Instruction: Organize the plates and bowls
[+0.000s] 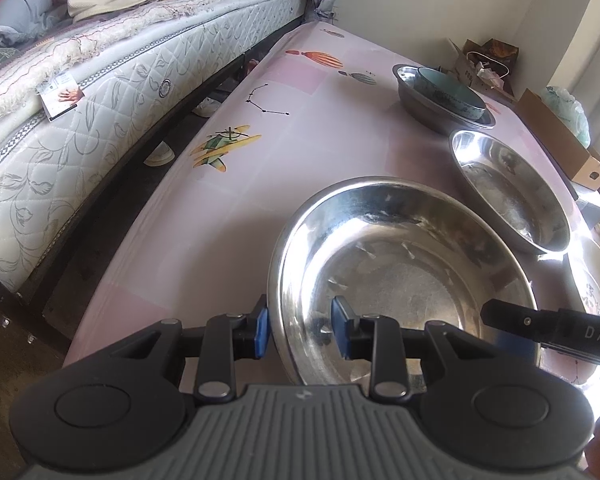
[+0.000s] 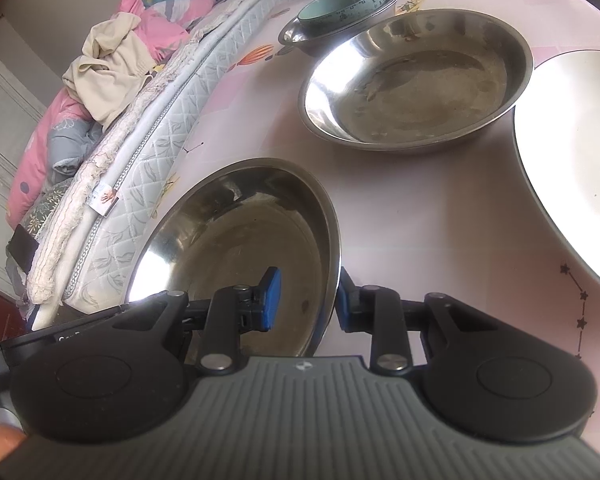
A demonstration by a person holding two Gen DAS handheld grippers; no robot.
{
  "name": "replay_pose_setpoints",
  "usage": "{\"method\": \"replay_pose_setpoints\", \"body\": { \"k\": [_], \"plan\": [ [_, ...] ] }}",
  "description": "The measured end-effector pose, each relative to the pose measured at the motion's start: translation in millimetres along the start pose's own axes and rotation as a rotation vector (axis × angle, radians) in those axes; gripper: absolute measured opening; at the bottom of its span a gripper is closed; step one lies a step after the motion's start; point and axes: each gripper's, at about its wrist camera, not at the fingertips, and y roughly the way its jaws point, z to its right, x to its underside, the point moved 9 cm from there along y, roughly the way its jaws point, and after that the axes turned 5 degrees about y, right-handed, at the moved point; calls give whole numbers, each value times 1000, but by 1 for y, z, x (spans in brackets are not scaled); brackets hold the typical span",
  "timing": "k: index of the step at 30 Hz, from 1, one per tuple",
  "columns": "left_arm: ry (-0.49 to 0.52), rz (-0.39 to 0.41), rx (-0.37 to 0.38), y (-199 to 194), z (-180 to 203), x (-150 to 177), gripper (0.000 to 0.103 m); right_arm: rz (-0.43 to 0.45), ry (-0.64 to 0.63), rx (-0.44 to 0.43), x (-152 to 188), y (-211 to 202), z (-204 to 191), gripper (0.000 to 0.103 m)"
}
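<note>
The large round stainless-steel basin (image 1: 404,280) sits dead ahead, at 12 o'clock of both claws. Left gripper (image 1: 300,330) clamps its near-left rim, right gripper (image 2: 306,300) its right rim. Count: three steel basins, one teal ceramic bowl (image 1: 448,92) nested at 1 o'clock, one white plate (image 2: 572,152).

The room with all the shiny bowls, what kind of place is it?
Probably a bedroom at home: a mattress piled with bedding stands right beside a pink cartoon-printed table with steel bowls.

shiny steel bowl (image 1: 400,280); glossy pink tablecloth (image 1: 236,216).
</note>
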Motion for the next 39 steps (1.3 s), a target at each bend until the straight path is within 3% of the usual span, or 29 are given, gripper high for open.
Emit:
{"method": "replay_pose_setpoints", "body": {
  "k": [22,39],
  "plan": [
    [19,21,-7,-8,7,-4,32,25,-41,12,0,-7,-1,27],
    [30,48,-7,-15,12,-8,32,71,-157,43,2,-14,-10,26]
  ]
}}
